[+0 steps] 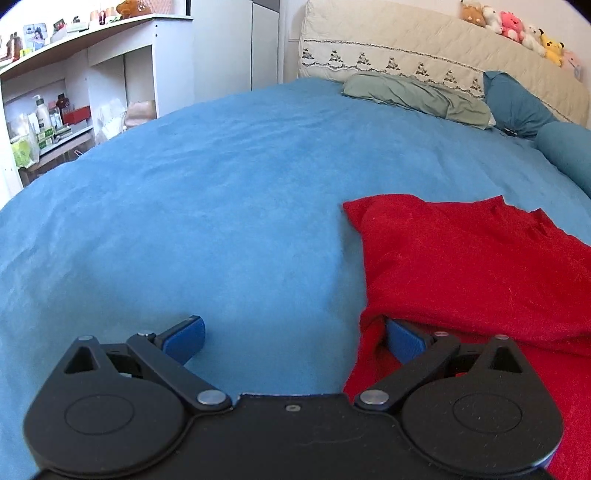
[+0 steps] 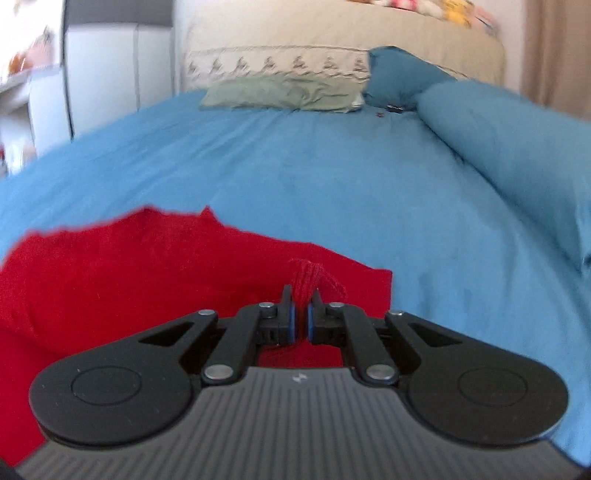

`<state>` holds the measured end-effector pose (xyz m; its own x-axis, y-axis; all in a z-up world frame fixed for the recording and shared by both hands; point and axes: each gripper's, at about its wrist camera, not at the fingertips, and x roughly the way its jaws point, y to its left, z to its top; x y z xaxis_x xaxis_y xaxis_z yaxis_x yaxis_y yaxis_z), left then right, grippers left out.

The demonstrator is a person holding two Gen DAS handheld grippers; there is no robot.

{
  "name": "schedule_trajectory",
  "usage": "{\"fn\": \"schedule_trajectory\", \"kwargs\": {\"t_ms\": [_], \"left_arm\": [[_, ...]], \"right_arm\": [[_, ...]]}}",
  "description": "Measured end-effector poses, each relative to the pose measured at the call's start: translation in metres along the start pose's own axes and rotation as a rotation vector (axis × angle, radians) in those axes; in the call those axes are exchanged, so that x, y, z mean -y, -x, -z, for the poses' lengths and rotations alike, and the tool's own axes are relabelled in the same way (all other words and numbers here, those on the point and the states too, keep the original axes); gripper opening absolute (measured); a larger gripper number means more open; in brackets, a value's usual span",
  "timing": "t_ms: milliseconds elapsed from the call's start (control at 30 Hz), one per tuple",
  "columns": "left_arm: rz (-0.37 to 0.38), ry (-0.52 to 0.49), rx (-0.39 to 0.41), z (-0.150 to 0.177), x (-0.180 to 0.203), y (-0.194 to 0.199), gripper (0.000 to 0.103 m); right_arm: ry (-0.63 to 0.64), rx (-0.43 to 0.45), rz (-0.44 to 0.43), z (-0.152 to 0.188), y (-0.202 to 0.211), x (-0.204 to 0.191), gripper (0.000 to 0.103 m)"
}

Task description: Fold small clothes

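Red garment (image 2: 110,277) pinched by right gripper (image 2: 301,314); left gripper (image 1: 295,338) spread.

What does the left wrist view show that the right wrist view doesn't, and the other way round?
Only the left wrist view shows the open left gripper, one fingertip tucked under the red garment's edge, plus sharp views of the shelves and a row of plush toys. Only the right wrist view shows the right gripper shut on a pinched-up fold of red garment, and a curtain. Both show the blue bedspread, green pillow and cream headboard.
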<state>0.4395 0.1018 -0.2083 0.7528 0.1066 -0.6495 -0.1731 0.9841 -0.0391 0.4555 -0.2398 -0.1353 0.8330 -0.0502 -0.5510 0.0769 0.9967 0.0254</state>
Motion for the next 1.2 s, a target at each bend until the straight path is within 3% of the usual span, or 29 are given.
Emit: {"fn": "schedule_trajectory", "kwargs": {"t_ms": [67, 200, 300, 367, 400, 433, 500, 600, 733, 867, 1067, 1133, 1200], "left_arm": [[0.002, -0.002, -0.008, 0.001, -0.001, 0.002, 0.103], [-0.006, -0.020, -0.007, 0.004, 0.000, 0.003, 0.103], [-0.006, -0.019, -0.006, 0.005, 0.002, 0.003, 0.103], [-0.006, -0.019, -0.004, 0.006, 0.002, 0.003, 0.103], [-0.007, -0.020, -0.004, 0.005, 0.002, 0.003, 0.103], [-0.007, -0.020, -0.005, 0.005, 0.001, 0.003, 0.103], [-0.010, -0.023, -0.004, 0.006, 0.002, 0.003, 0.103], [-0.009, -0.023, -0.003, 0.006, 0.001, 0.003, 0.103], [-0.010, -0.024, -0.001, 0.006, 0.002, 0.003, 0.103], [-0.010, -0.025, 0.001, 0.006, 0.002, 0.003, 0.103], [0.002, -0.076, 0.033, 0.000, 0.006, 0.021, 0.103], [-0.013, -0.102, 0.075, -0.007, 0.009, 0.048, 0.103], [0.030, -0.085, 0.098, -0.018, 0.007, 0.082, 0.103]], "right_arm": [[-0.072, 0.025, 0.000, 0.005, 0.006, 0.013, 0.021], [-0.090, -0.075, 0.036, 0.026, -0.003, 0.026, 0.024], [-0.101, -0.086, 0.045, 0.036, 0.002, 0.028, 0.057], [-0.113, -0.017, 0.073, 0.037, 0.020, 0.027, 0.096], [-0.099, 0.035, 0.084, 0.041, 0.031, 0.022, 0.102], [-0.077, 0.097, 0.080, 0.042, 0.042, 0.017, 0.103], [-0.046, 0.122, 0.035, 0.040, 0.046, 0.007, 0.103], [0.021, 0.058, -0.045, 0.041, 0.029, -0.009, 0.103], [0.018, -0.093, -0.042, 0.051, -0.009, -0.011, 0.103], [-0.026, -0.094, -0.079, 0.052, -0.009, -0.004, 0.103], [-0.061, -0.009, -0.127, 0.034, 0.058, 0.005, 0.103], [-0.033, 0.013, -0.135, 0.023, 0.089, 0.004, 0.103], [0.016, 0.031, -0.131, 0.010, 0.120, 0.003, 0.103]]}}
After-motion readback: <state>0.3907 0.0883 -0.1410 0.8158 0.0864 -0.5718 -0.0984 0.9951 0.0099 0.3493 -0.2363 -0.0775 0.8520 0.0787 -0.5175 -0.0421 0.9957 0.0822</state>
